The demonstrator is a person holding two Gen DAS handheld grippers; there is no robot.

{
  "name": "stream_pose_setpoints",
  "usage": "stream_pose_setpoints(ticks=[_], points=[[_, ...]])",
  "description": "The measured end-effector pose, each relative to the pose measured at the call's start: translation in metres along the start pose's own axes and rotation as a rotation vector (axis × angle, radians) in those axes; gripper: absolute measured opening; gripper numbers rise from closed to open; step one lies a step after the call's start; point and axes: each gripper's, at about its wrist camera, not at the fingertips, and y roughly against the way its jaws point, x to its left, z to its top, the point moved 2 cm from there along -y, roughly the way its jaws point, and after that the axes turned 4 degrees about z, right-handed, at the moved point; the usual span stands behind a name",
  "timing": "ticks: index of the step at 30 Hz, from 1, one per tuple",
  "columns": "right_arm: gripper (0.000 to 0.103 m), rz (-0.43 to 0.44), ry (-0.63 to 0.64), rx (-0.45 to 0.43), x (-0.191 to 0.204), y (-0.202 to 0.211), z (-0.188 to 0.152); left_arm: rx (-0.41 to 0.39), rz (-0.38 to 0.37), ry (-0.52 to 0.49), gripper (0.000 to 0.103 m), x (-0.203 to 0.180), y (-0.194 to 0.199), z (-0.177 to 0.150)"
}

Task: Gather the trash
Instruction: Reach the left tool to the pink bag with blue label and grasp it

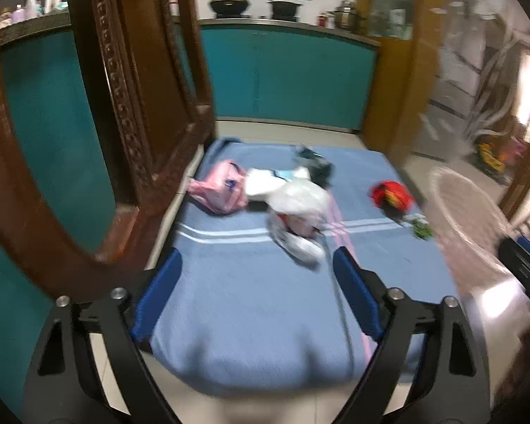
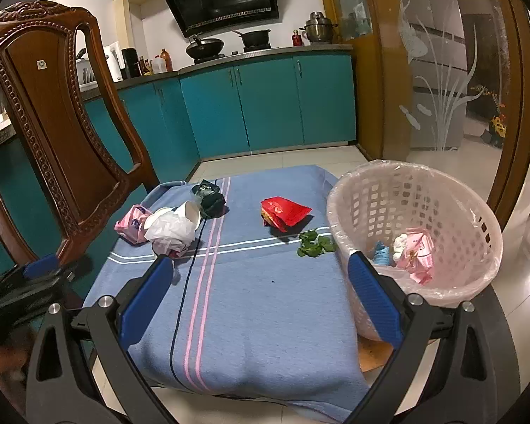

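Observation:
Trash lies on a blue cloth (image 2: 265, 300) over a low table. A pink wrapper (image 2: 130, 224), a white paper cup (image 2: 189, 212) with crumpled white plastic (image 2: 169, 233), a dark crumpled bag (image 2: 210, 196), a red packet (image 2: 284, 212) and green leaves (image 2: 316, 243) are there. A pink lined basket (image 2: 417, 233) at the right holds pink and blue scraps. My right gripper (image 2: 259, 265) is open and empty above the near cloth. My left gripper (image 1: 256, 258) is open and empty, just short of the white plastic (image 1: 296, 205); this view is blurred.
A carved wooden chair (image 2: 53, 113) stands at the table's left edge, close to the left gripper (image 2: 39, 268). Teal kitchen cabinets (image 2: 265, 102) are behind. A frosted glass door (image 2: 438, 70) is at the right. Tiled floor surrounds the table.

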Motion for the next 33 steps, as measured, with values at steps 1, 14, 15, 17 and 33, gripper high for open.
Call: stream_pose_setpoints(ticks=[1,14,15,17,33], points=[[0.097,0.001,0.002,0.003,0.001,-0.002,0.000,0.016,0.003,0.009,0.080,0.000,-0.009,0.003],[0.097,0.022,-0.031,0.030,-0.007,-0.011,0.002,0.121,0.158,0.026,0.063,0.012,-0.140,0.065],[0.097,0.026,-0.031,0.032,-0.007,-0.011,0.002,0.134,0.158,0.017,0.059,0.012,-0.147,0.067],[0.097,0.034,-0.031,0.035,-0.006,-0.013,0.003,0.180,0.147,-0.002,0.057,0.011,-0.166,0.072],[0.097,-0.030,0.158,0.140,-0.011,-0.085,0.034,-0.035,-0.087,0.053,0.022,0.026,0.012,0.041]])
